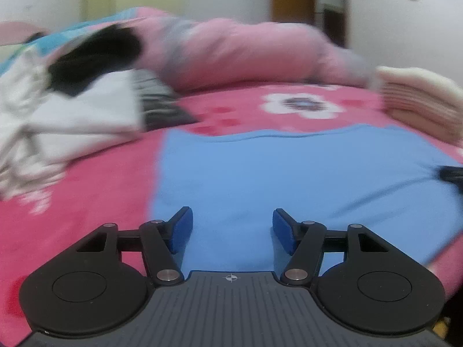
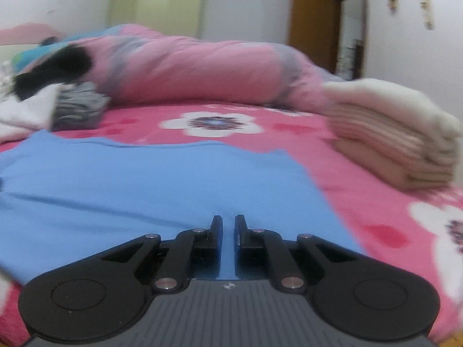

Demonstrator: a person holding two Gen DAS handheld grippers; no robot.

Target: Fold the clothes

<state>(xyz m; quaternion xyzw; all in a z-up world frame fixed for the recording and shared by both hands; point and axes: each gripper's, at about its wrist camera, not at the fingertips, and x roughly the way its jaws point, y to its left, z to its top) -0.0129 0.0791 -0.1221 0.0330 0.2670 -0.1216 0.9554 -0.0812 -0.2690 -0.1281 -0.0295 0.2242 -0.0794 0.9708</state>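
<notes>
We see a blue garment (image 1: pixel 289 173) spread flat on a pink bedspread (image 1: pixel 86 196) printed with white flowers, and both grippers sit low over its near part. The left gripper (image 1: pixel 231 225) has its 2 blue-padded fingers (image 1: pixel 181 230) spread wide, with bare blue cloth showing between them and nothing held. The right gripper (image 2: pixel 228 231) has its 2 fingers (image 2: pixel 215 231) drawn close, only a narrow slit left between them; blue shows in that slit, but we cannot tell whether the cloth is pinched there or merely lies beneath. In the right wrist view the blue garment (image 2: pixel 159 179) runs from the left edge across to just past the gripper, its far hem wavy against the bedspread (image 2: pixel 376 211). A folded stack of cream and beige cloth (image 2: pixel 399 133) rests on the bed to the right, apart from the garment. At the far left lies a loose heap of white clothes (image 1: pixel 72 121) with a black piece (image 1: pixel 95 55) on top and a striped grey item (image 1: pixel 162 101) beside it. A rolled pink quilt (image 1: pixel 231 52) stretches along the back of the bed. Behind it stand a pale cabinet (image 2: pixel 156 5) and a brown door (image 2: pixel 315 14). Both views are blurred.
</notes>
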